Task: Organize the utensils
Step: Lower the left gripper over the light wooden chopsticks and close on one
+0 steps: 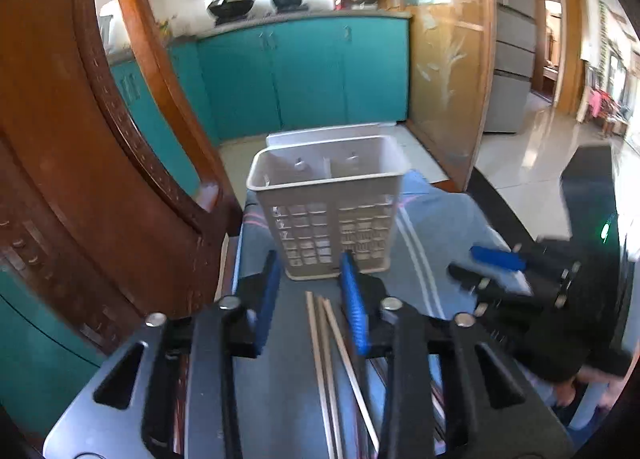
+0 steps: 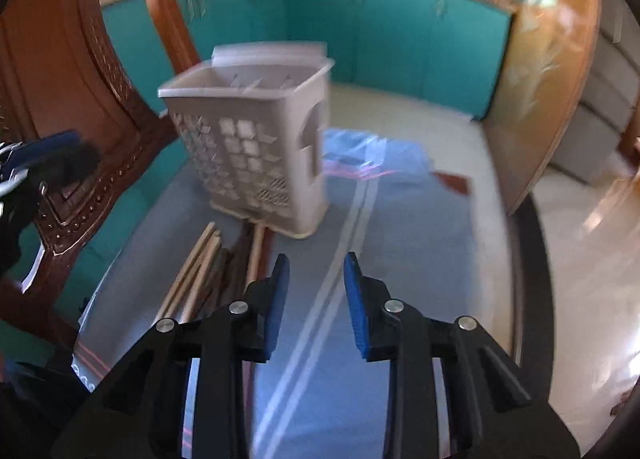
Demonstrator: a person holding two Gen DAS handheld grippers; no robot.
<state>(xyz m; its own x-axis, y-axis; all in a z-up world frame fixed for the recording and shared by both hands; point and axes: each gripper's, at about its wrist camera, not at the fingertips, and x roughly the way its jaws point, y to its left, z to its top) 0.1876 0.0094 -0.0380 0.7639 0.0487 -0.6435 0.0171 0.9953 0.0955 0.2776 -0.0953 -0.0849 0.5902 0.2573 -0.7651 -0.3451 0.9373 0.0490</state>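
Note:
A beige slotted utensil basket (image 1: pixel 324 215) stands upright on the blue-grey cloth, with two compartments showing at its top. Several wooden chopsticks (image 1: pixel 324 339) lie loose on the cloth in front of it. My left gripper (image 1: pixel 310 263) hovers over them, open, with the sticks lying below the gap and its pads touching none. In the right wrist view the basket (image 2: pixel 248 155) is ahead to the left and the chopsticks (image 2: pixel 196 275) lie left of my right gripper (image 2: pixel 318 261). That gripper is open over bare striped cloth. Each view shows the other gripper at its edge.
A carved wooden chair (image 1: pixel 100 179) stands close on the left of the table. The cloth (image 2: pixel 400 239) ends near the table's dark rim (image 2: pixel 532 279) on the right. Teal cabinets (image 1: pixel 304 71) and a tiled floor lie beyond.

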